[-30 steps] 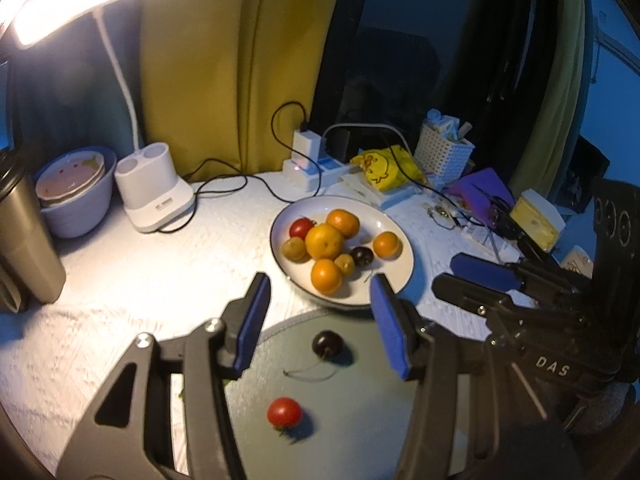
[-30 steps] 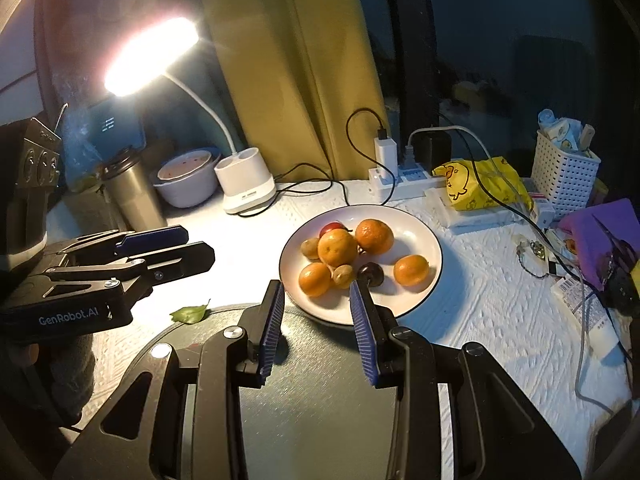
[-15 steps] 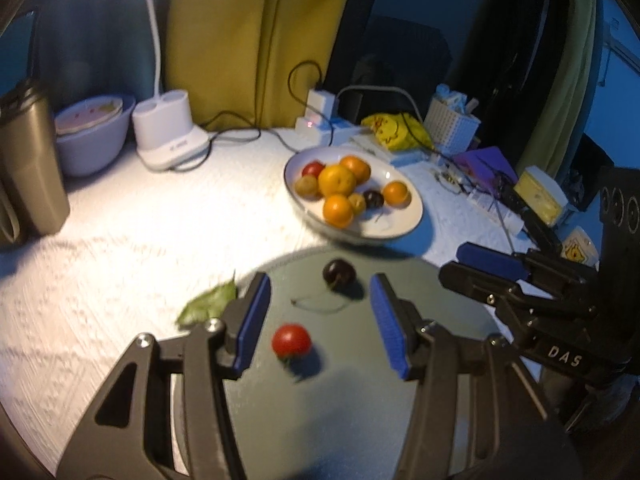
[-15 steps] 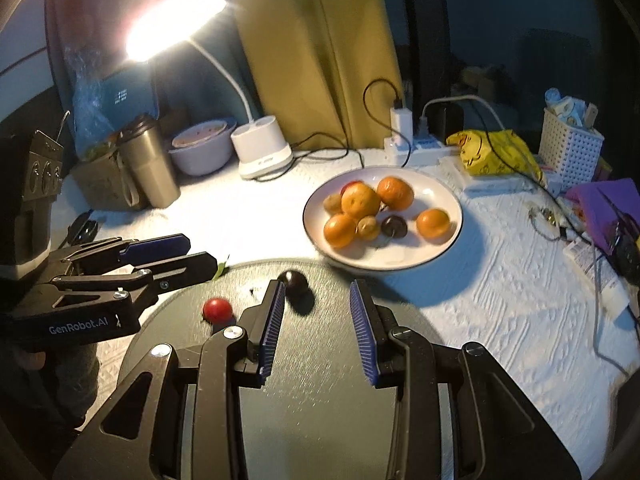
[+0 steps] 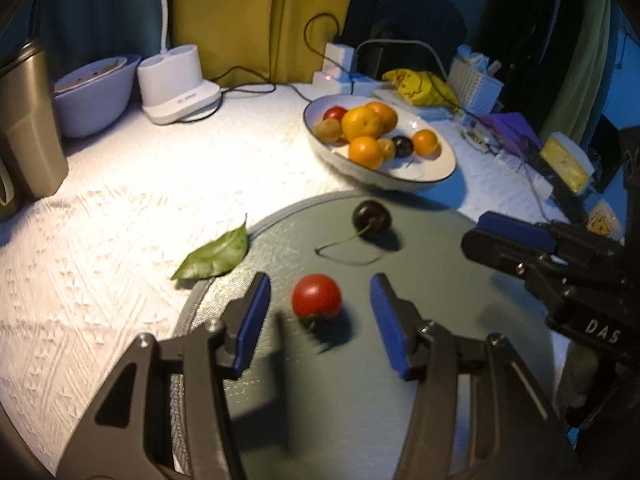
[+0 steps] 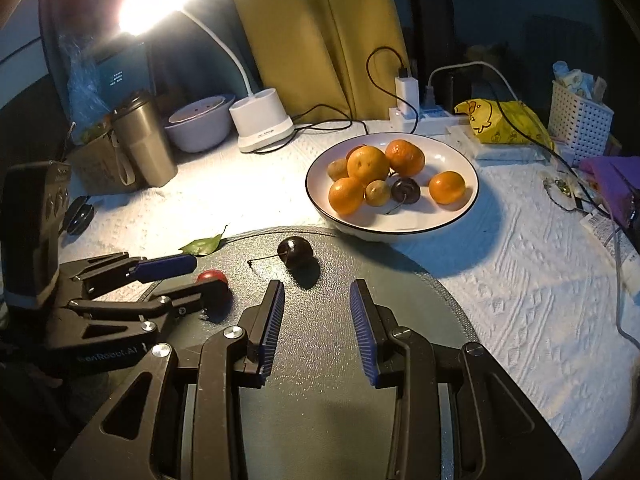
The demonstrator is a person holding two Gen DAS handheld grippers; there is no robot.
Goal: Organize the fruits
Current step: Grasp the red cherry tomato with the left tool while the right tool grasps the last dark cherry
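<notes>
Left gripper (image 5: 318,316) is over the grey round mat (image 5: 460,380), fingers apart and empty, with the red cherry tomato (image 5: 317,296) lying on the mat in the gap between the two blue pads, just beyond the tips; neither pad touches it. The right wrist view agrees: the tomato (image 6: 212,278) shows partly hidden behind the near left finger. Right gripper (image 6: 318,320) also has its fingers apart with nothing between them. The dark cherry (image 6: 295,253) lies on the mat far of that gripper and a little left of its centre line, its stem running out to the left. The tomato is roundish, so no long axis matters for it. Key relation: the tomato sits centred in the left opening, so the left hand is plainly nearer; a short forward and downward reach should bring the pads alongside. The white plate (image 5: 440,168) with oranges, small yellowish fruits, another dark cherry and a red one stands on the tabletop (image 5: 132,208) far right of the mat, touching or just overlapping its edge. A green leaf (image 5: 214,256) lies at the mat's left edge.
</notes>
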